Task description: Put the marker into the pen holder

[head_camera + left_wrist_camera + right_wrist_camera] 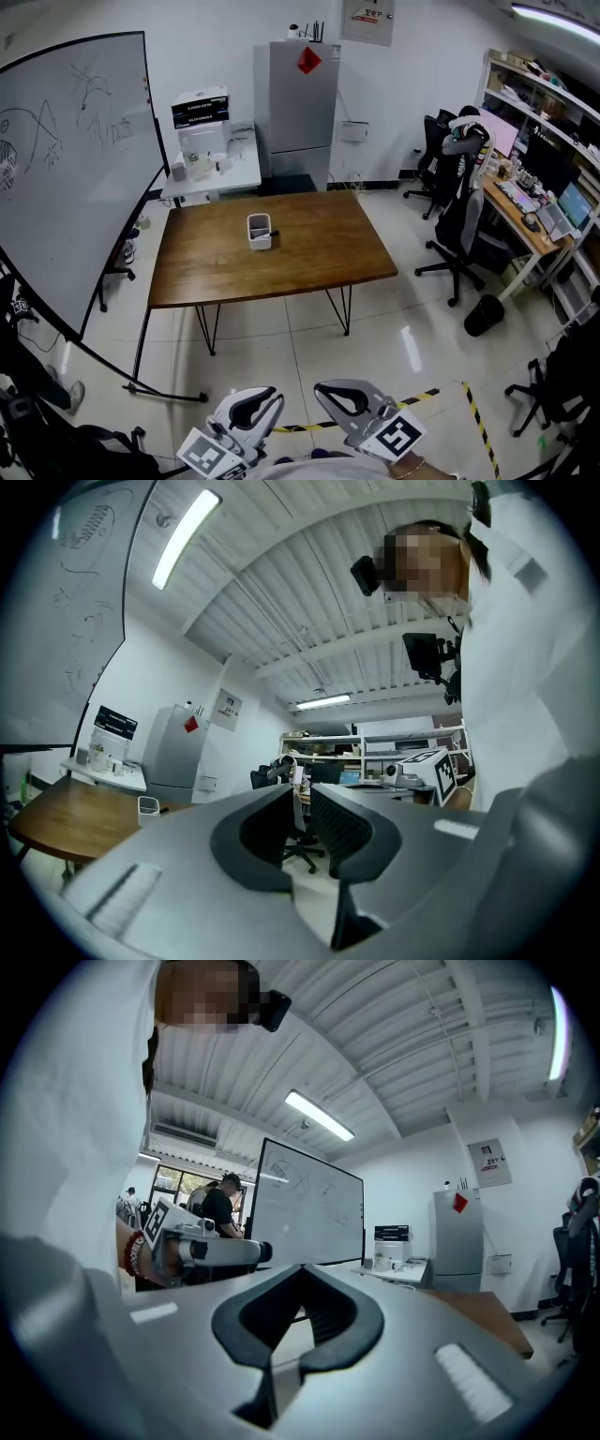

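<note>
Neither gripper is near the work: both sit low at the bottom of the head view, well apart from the surface (319,258). Right gripper (301,1268) has its jaws clenched tip to tip on nothing. Left gripper (298,797) has its jaws cracked a slit apart, also empty. Holder (260,231) stands upright near the middle of the surface, mouth up. The small dark thing lying just beside it on its right reads as the marker (275,232); it's too small to tell the cap end or whether it touches the holder. So the step in hand, as I judge it, is approach and pick. Commit to one gripper; the right looks natural since the marker lies on the holder's right. Open its jaws wide before you arrive, not over the marker. Come in from the near edge and straddle the barrel across its length, on the side away from the holder wall so a jaw doesn't knock it. Grab near mid-barrel so it doesn't swing when you tip it upright. The holder looks light and may slide or tip, so park the left gripper beside it as a stop if needed. Lower the marker in vertically and release only once its end is inside the rim. Keep clear of the whiteboard (66,159) frame on your left as you step in.
</note>
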Demonstrator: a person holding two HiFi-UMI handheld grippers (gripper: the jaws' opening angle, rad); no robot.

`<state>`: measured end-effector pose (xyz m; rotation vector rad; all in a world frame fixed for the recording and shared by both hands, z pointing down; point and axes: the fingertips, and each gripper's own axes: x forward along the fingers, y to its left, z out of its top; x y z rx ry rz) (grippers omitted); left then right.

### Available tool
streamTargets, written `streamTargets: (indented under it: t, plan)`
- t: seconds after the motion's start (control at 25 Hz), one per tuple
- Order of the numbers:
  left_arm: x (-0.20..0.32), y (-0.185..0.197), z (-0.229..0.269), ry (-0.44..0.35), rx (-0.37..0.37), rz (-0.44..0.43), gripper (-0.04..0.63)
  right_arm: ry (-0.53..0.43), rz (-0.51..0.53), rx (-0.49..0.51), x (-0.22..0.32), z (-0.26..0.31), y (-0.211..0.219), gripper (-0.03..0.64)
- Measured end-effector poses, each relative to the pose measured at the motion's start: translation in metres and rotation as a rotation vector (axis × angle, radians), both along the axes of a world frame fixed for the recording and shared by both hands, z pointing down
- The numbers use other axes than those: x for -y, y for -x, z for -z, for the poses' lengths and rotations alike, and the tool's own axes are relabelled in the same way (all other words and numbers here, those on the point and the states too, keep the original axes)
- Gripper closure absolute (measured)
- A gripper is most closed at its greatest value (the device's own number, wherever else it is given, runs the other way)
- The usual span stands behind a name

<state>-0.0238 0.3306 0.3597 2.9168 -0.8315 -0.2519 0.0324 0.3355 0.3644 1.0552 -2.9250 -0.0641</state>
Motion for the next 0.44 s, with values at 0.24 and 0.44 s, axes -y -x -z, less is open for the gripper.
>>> streamTargets:
  t: [0.24,0.44]
  plan:
    - [-0.0072,-0.0114,-0.0002,0.003,0.008,-0.014,0.563,0.003,0.011,0.01,-0.0047,0.0019,-0.0023,0.614]
    - [-0.0079,-0.0048,-0.0019,0.013,0.0,0.002,0.563,0.015,0.028,0.006,-0.004,0.0016,0.005,0.614]
